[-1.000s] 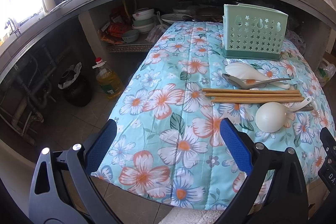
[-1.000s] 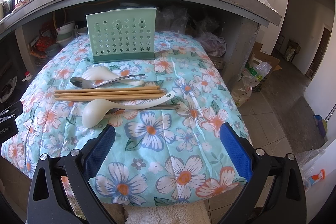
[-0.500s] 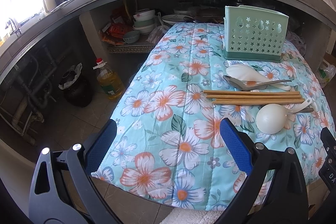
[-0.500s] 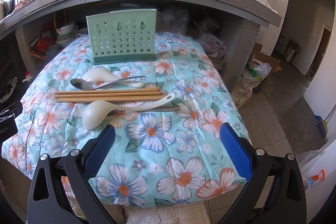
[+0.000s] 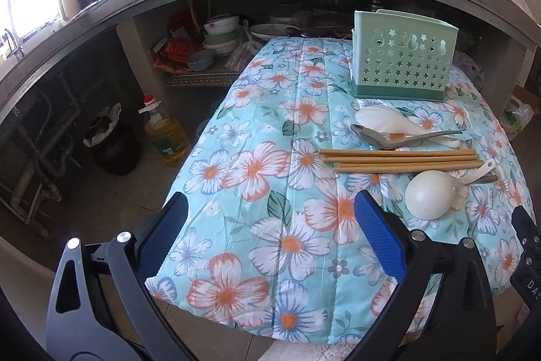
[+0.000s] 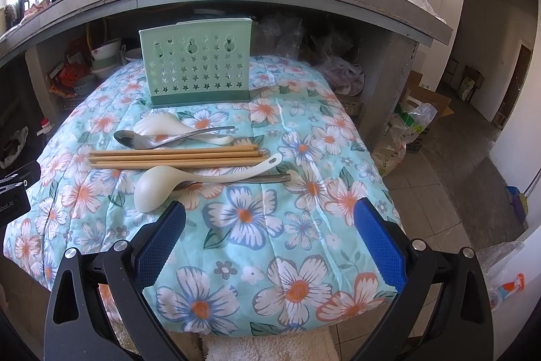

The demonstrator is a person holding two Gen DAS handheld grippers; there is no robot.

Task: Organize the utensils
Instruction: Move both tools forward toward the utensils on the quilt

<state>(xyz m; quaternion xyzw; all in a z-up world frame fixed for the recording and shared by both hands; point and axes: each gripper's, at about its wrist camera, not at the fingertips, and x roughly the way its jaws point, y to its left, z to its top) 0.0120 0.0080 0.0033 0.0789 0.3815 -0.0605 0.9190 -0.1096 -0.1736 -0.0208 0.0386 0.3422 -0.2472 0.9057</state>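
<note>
barely anything moves, both views creep closer. left hand-held gripper (image 5: 267,239) and right hand-held gripper (image 6: 268,239) gape wide, empty. chopsticks (image 6: 172,157) lie ahead of the right one, holder (image 6: 197,61) behind them; pinch mid-shaft.

Cloth (image 6: 304,225): quilted fabric, matt, floral print, stitched seams. Holder (image 6: 196,66): pale green plastic, smooth, punched with star holes. Chopsticks (image 6: 172,156): bare wood, matt. Two spoons (image 6: 169,137): metal, polished, reflective. Ladle (image 6: 152,188) and scoop (image 6: 159,126): white, smooth, slight sheen. Gripper pads (image 6: 159,246): blue, textured; arms black matt plastic.
</note>
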